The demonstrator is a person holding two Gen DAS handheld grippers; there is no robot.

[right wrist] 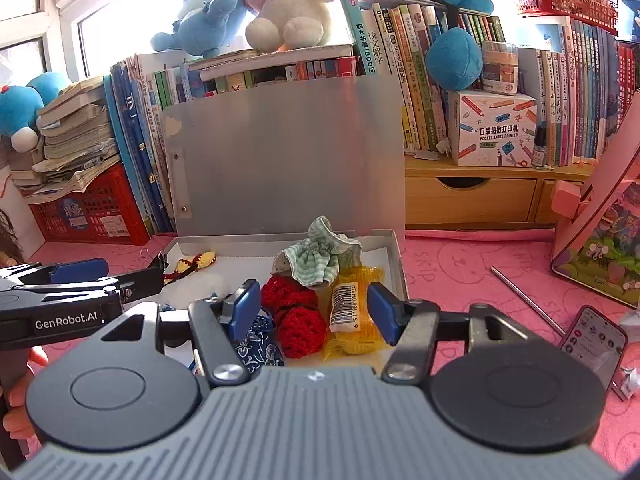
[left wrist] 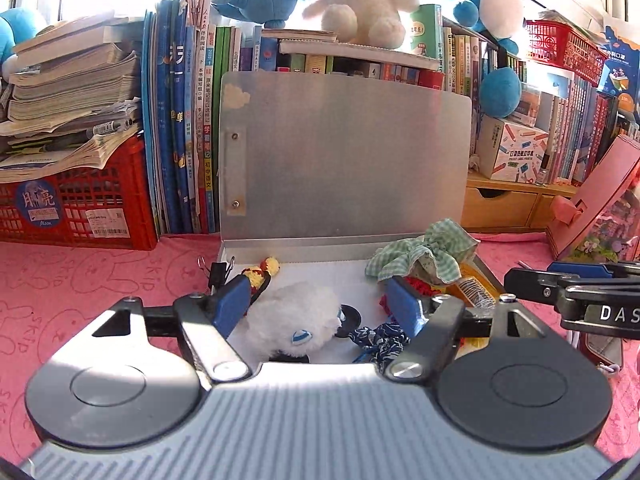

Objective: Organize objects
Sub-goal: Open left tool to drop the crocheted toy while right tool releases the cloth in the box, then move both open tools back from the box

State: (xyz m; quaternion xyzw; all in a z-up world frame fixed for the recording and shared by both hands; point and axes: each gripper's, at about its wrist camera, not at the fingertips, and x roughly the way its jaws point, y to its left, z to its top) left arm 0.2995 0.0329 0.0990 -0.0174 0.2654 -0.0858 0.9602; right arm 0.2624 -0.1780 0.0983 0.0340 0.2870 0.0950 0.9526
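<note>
open metal box on the pink cloth, lid upright, holding soft goods. right gripper spread, empty, above the red crochet piece and yellow packet; left gripper spread, empty, over the white plush. all look light and compressible: pinch mid-body. the packet, probably slippery, lies with its long axis running away from the camera

We look from both wrists low over the pink cloth, facing the open metal box and the bookshelf behind it. Our left view sits close at the box's left-front; our right view sits close at its right-front. Both share the box's lid and contents, and each catches the other gripper at its edge.
</note>
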